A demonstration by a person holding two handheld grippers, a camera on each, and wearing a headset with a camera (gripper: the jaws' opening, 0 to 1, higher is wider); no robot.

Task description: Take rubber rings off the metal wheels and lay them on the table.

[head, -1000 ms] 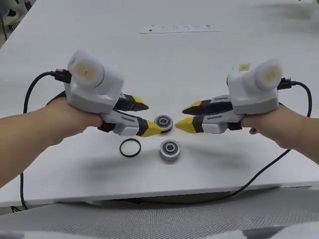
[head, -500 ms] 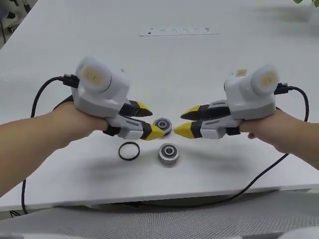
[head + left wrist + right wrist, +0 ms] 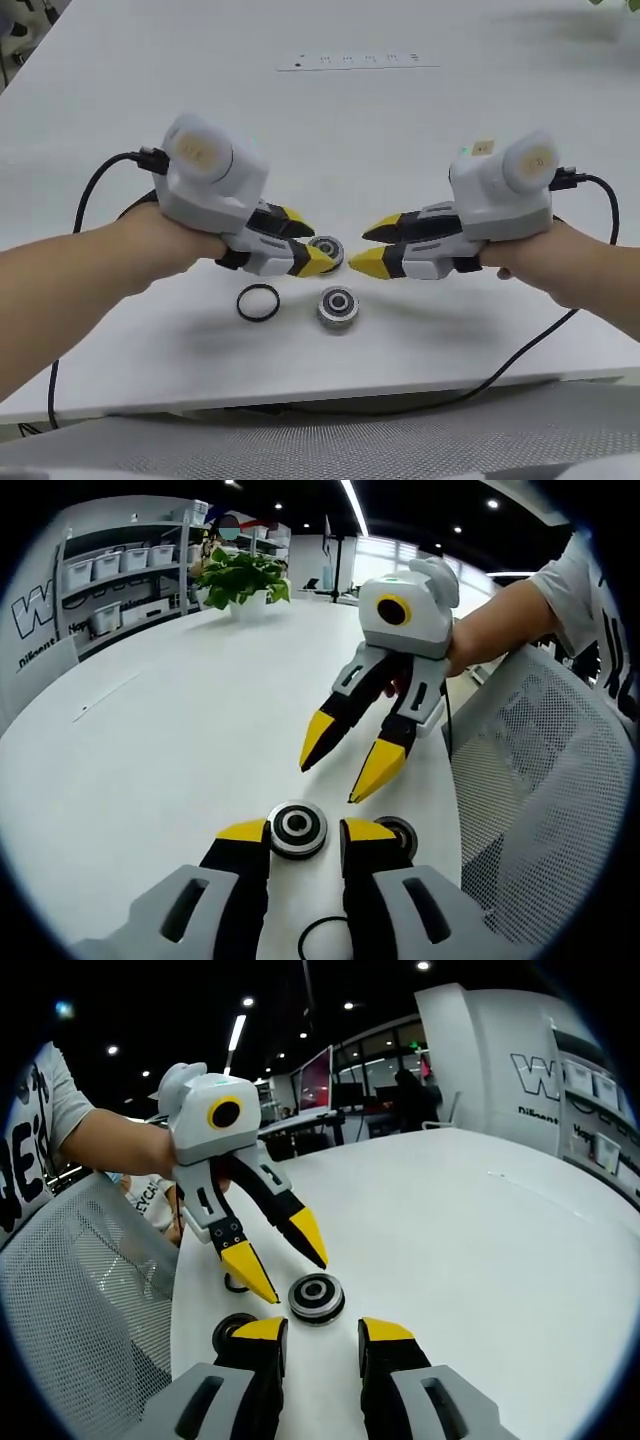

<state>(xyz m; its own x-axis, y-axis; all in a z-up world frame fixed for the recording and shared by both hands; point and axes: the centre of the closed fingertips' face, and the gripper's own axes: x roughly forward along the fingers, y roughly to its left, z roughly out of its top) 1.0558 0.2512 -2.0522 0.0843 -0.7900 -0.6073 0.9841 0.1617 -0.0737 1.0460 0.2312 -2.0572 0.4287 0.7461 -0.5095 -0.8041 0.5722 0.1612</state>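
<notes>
While left gripper [image 3: 313, 240] and right gripper [image 3: 358, 249] gape, loose ring [image 3: 259, 302] lies near table [image 3: 300, 385] edge.

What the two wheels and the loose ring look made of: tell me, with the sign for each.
Far wheel: silvery glinting centre, likely metal; matte black band around it, probably rubber.
Near wheel: grey sheen on its rim suggests bare metal; dark face, unclear.
Loose ring: thin, matte black, lying flat on the table; looks like rubber.
</notes>
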